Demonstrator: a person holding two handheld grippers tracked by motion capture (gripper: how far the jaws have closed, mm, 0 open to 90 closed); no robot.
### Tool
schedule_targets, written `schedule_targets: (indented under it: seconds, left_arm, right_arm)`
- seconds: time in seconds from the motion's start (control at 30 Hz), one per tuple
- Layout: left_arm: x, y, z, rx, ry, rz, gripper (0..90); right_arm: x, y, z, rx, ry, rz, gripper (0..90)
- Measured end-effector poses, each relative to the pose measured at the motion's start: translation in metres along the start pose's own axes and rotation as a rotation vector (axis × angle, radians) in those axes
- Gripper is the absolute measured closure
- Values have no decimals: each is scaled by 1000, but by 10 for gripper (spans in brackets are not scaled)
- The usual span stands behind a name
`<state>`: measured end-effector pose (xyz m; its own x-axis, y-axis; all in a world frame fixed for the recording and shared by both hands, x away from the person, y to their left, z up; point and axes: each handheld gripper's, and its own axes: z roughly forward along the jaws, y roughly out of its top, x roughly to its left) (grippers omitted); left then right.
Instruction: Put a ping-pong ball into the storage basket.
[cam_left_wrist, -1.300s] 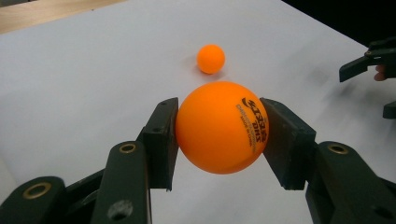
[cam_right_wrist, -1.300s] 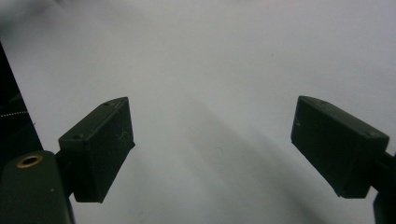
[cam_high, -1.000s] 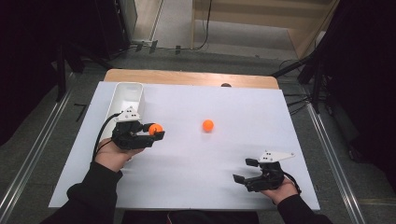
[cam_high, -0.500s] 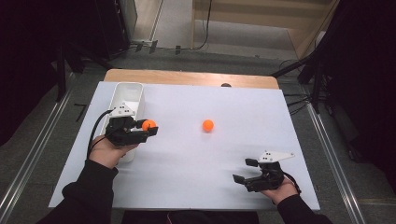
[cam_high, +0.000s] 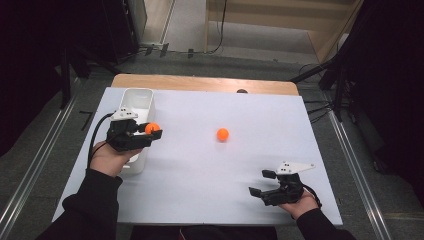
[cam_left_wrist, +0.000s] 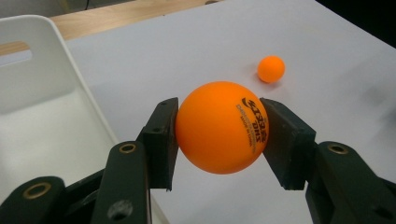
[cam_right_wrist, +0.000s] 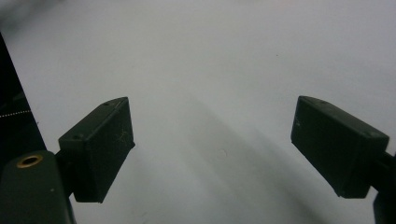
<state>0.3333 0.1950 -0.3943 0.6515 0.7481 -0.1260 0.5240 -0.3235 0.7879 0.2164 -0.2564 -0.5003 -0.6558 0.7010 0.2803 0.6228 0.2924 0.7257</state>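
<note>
High view: a white-covered wooden tabletop (cam_high: 200, 165) on grey floor (cam_high: 45, 150) carries a white plastic bin (cam_high: 137, 100), the left gripper (cam_high: 152, 131) clamping an orange ball (cam_high: 151, 128), the right gripper (cam_high: 260, 184) gaping wide.

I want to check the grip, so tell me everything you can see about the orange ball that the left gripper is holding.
The orange ball is a smooth, matte sphere that looks like plastic, like a table tennis ball, with small dark print on one side. It looks whole and undented. The left gripper has its jaws pressed on opposite sides of it, and nothing else touches it. In the high view it hangs at the right rim of the white bin, above the white table.
</note>
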Motion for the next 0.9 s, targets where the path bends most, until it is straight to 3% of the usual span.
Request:
schedule_targets:
  seconds: [0.17,0.3,0.53,0.9]
  left_arm:
    - [6,0,-3,-3,44,4,504]
    - [13,1,-5,-13,47,-36,504]
    - [22,0,-8,-14,72,-53,504]
    - [34,-2,-10,-21,161,-80,504]
  right_arm:
    - [-1,0,0,-5,-3,1,116]
    - [-1,0,0,-2,-4,7,116]
    - [-1,-1,-1,-4,-6,7,116]
    - [-1,-1,-1,-9,-12,1,116]
